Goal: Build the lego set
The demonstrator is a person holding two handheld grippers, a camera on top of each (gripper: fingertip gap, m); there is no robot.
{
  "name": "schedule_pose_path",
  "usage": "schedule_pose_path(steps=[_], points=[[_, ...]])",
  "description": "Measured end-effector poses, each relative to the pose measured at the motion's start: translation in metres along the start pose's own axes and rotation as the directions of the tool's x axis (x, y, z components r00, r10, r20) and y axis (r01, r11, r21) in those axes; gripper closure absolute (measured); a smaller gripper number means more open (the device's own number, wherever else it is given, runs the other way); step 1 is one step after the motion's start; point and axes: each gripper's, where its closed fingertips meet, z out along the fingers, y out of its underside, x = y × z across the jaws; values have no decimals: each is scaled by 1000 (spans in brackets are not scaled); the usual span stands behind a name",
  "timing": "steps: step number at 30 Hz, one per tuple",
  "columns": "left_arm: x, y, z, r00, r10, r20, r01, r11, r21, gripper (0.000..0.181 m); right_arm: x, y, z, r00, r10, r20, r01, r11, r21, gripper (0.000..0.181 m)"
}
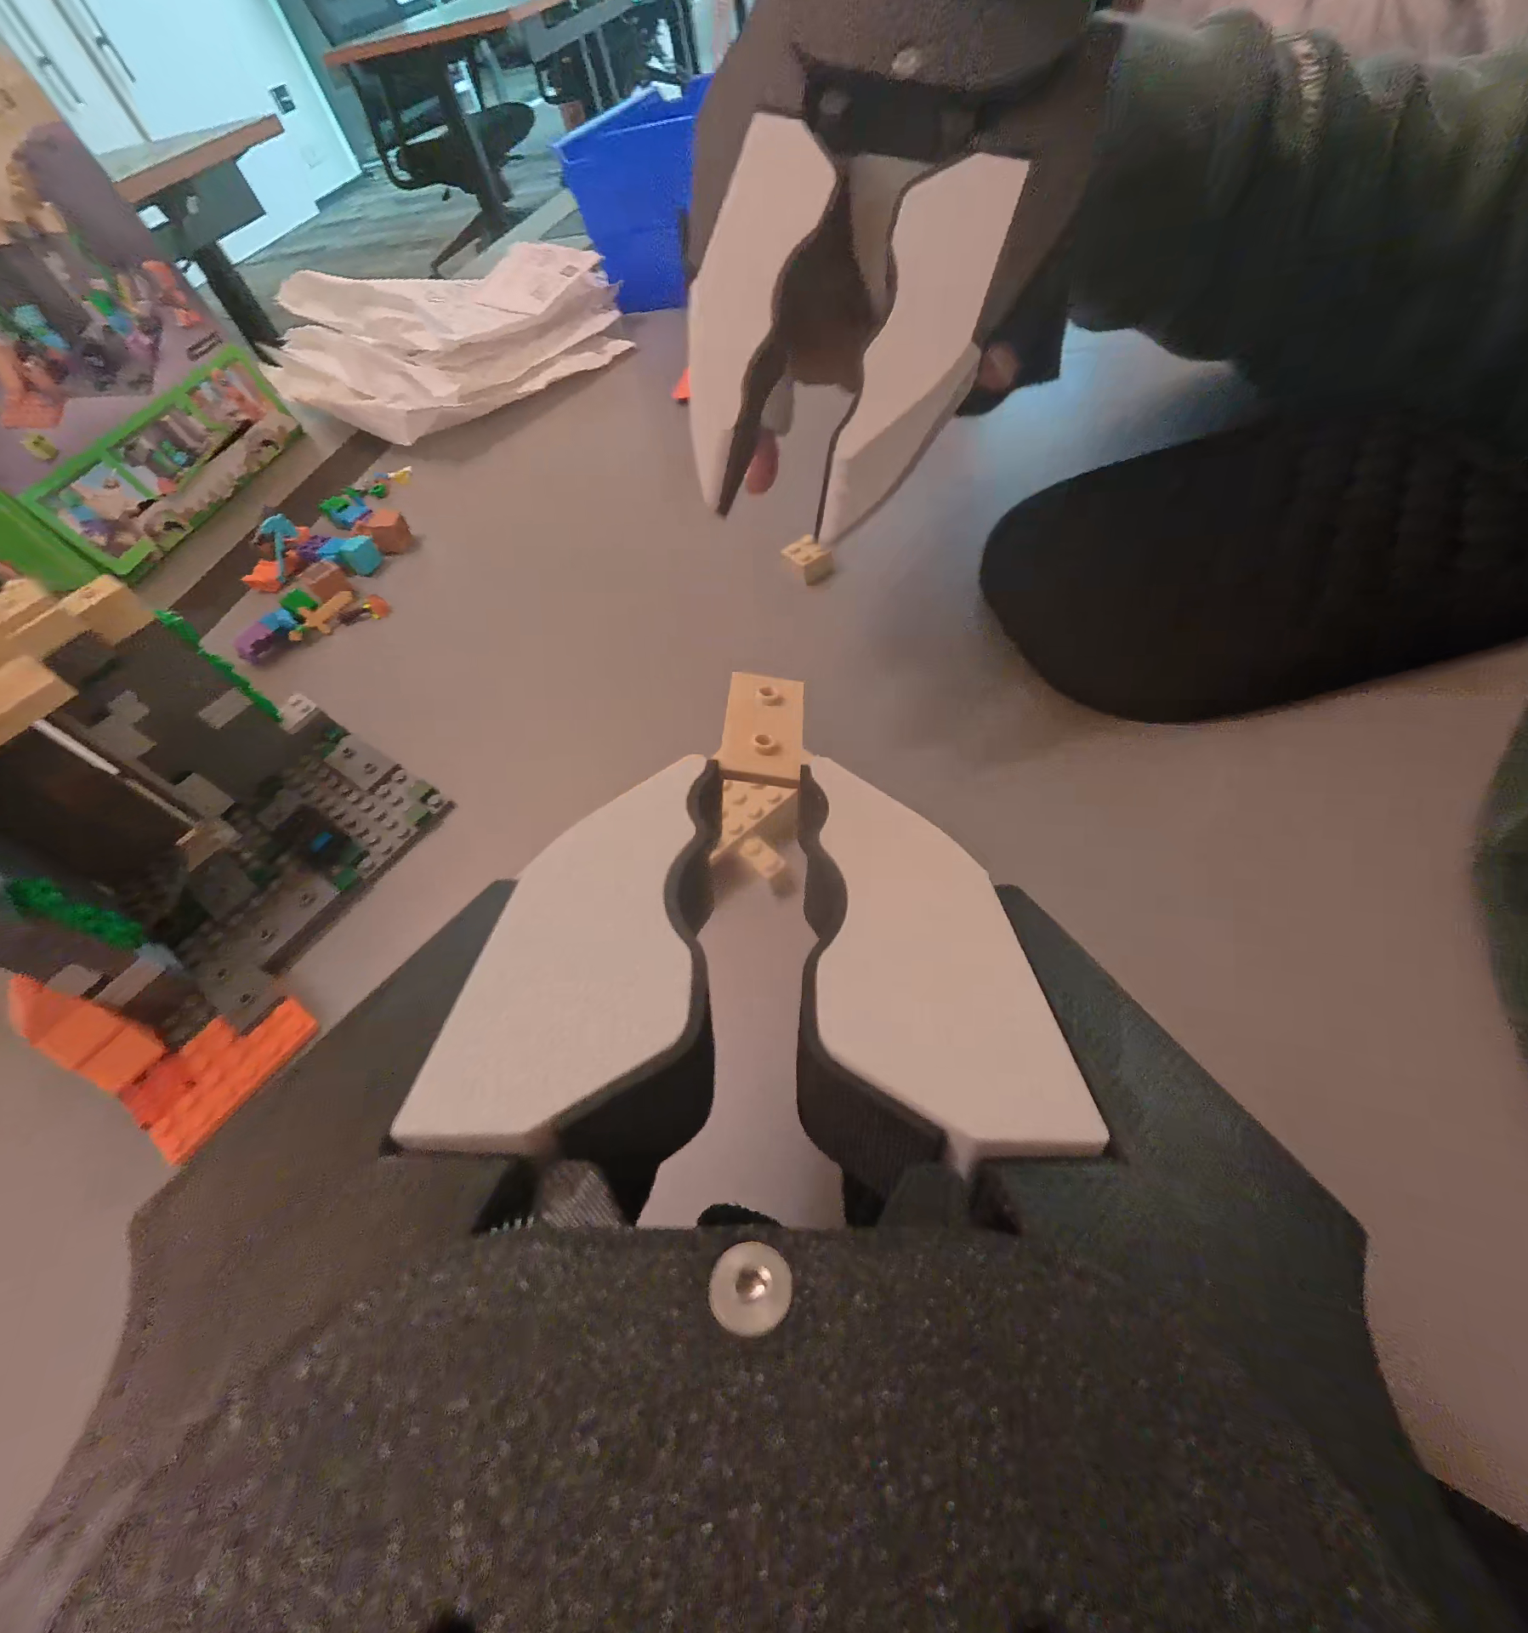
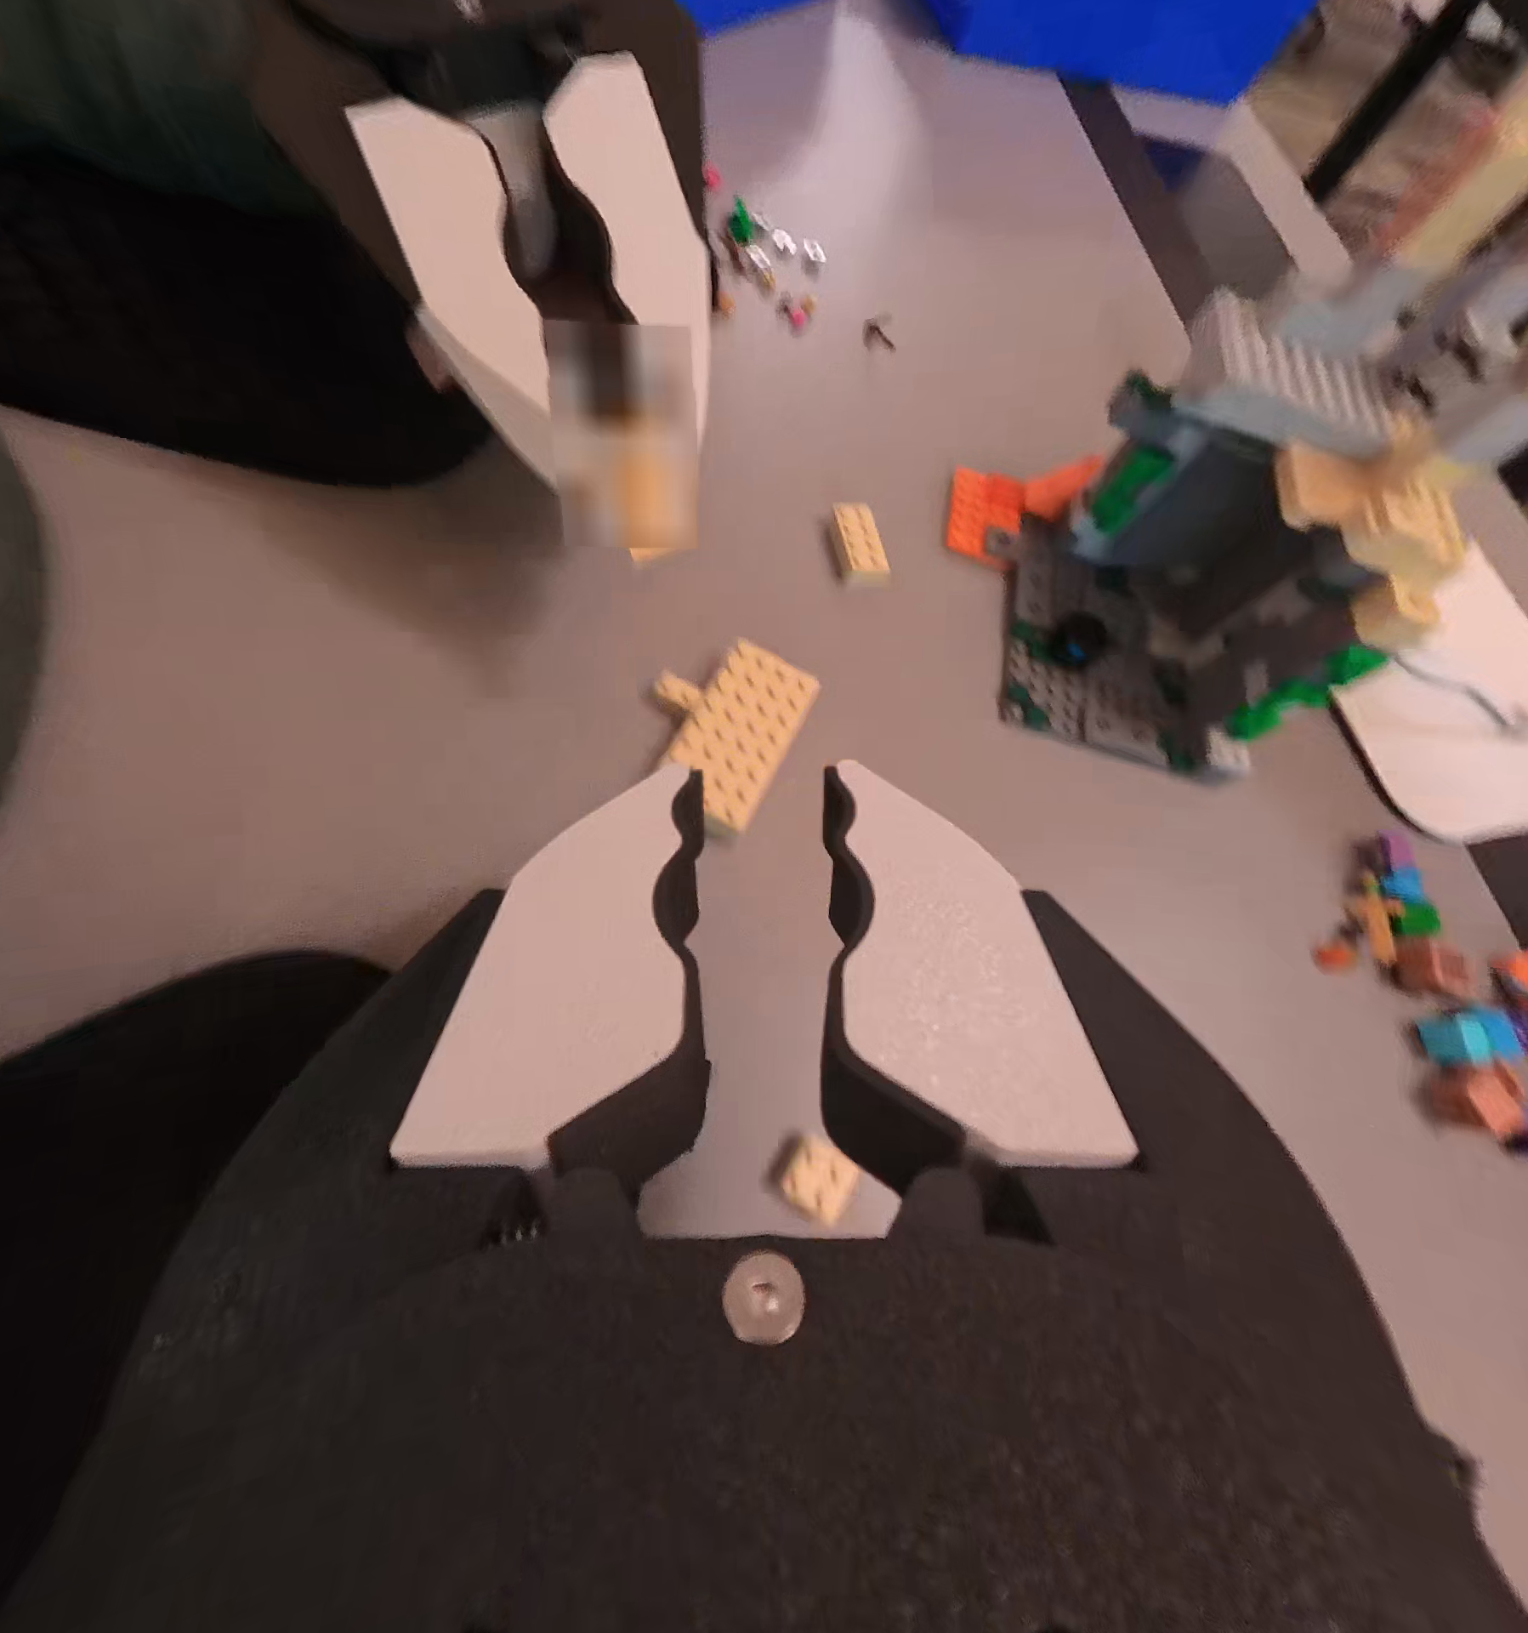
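My left gripper (image 1: 758, 770) is shut on a tan Lego plate (image 1: 764, 717) that sticks out past the fingertips, underside up. A studded tan plate (image 1: 747, 822) shows on the floor between its fingers. It also shows in the right wrist view (image 2: 742, 725), just ahead of my right gripper (image 2: 762, 778), which is open and empty. The right gripper (image 1: 782, 512) hangs tips down over a small tan brick (image 1: 809, 558), which also shows between its fingers (image 2: 817, 1180). The left gripper (image 2: 627, 442) is at upper left, its tips under a blurred patch. A tan 2x4 brick (image 2: 860, 541) lies farther off.
The part-built grey, green and orange model (image 1: 212, 839) (image 2: 1228, 574) stands to the side. The set's box (image 1: 80, 398), a pile of coloured loose pieces (image 1: 327, 574) (image 2: 1467, 1043), white paper bags (image 1: 451, 345) and a blue bin (image 1: 627, 203) are beyond. A person's knee (image 1: 1272, 574) rests on the floor. The left gripper's tips are roughly 8 centimetres from the right gripper's.
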Motion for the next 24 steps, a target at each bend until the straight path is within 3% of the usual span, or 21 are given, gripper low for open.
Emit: schedule_pose_path(steps=[7, 12, 16, 18, 21, 24], points=[[-20, 6, -7, 997, -43, 70, 43, 999, -5, 165, 15, 64, -39, 975, 194, -112, -214, 954, -210, 145], [-23, 7, -8, 995, -38, 91, 39, 999, -10, 165, 1, 92, -40, 949, 276, -152, -310, 906, -289, 143], [-24, 7, -8, 995, -37, 97, 39, 999, -12, 165, 8, 108, -32, 915, 342, -213, -396, 862, -317, 144], [-25, 7, -9, 994, -35, 103, 37, 999, -11, 165, 12, 114, -27, 907, 360, -220, -416, 846, -334, 146], [-26, 6, -12, 993, -34, 109, 35, 999, -7, 165, 15, 117, -22, 913, 349, -212, -405, 841, -359, 164], [-28, 6, -14, 994, -41, 104, 42, 999, -8, 165, 4, 92, -11, 952, 291, -98, -307, 885, -350, 165]])
